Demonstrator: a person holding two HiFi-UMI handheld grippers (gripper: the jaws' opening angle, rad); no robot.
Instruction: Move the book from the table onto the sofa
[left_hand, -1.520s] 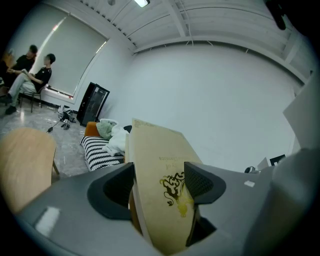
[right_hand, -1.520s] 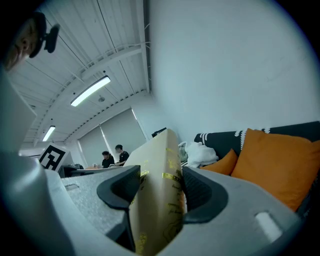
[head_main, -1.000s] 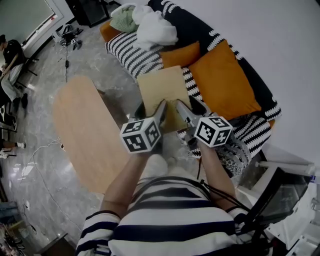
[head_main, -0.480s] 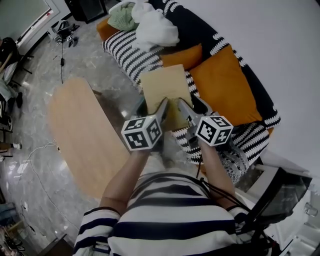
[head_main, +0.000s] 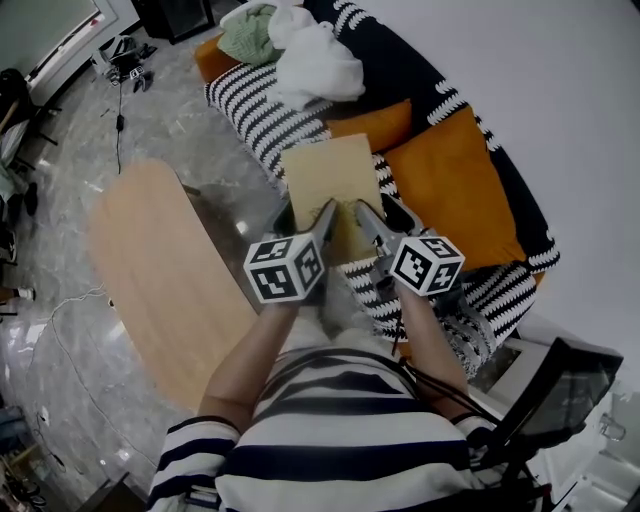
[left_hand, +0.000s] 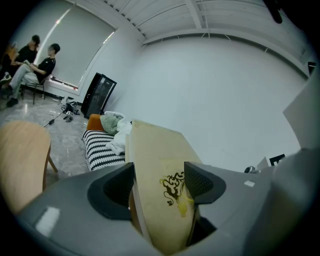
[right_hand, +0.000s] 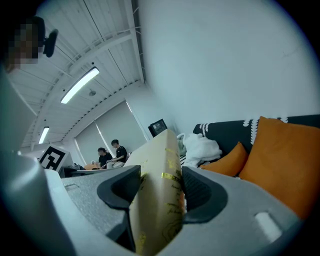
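Note:
A tan hardcover book (head_main: 330, 185) with gold lettering hangs in the air over the sofa's striped seat (head_main: 270, 110). Both grippers hold it by its near edge. My left gripper (head_main: 322, 222) is shut on the book's left near corner, and the cover (left_hand: 162, 175) fills the gap between its jaws. My right gripper (head_main: 368, 222) is shut on the right near corner, the book's spine (right_hand: 162, 200) pinched between its pads. The black-and-white striped sofa (head_main: 480, 290) carries orange cushions (head_main: 455, 190).
The oval wooden table (head_main: 165, 270) lies to the left, bare. White and green clothes (head_main: 300, 45) are piled at the sofa's far end. A small orange cushion (head_main: 375, 125) sits behind the book. Two people (left_hand: 30, 60) sit far off by the window. Cables run across the marble floor (head_main: 60, 310).
Both grippers and the book have moved away from the table and further over the sofa seat, sinking slightly. The grip on the book is unchanged.

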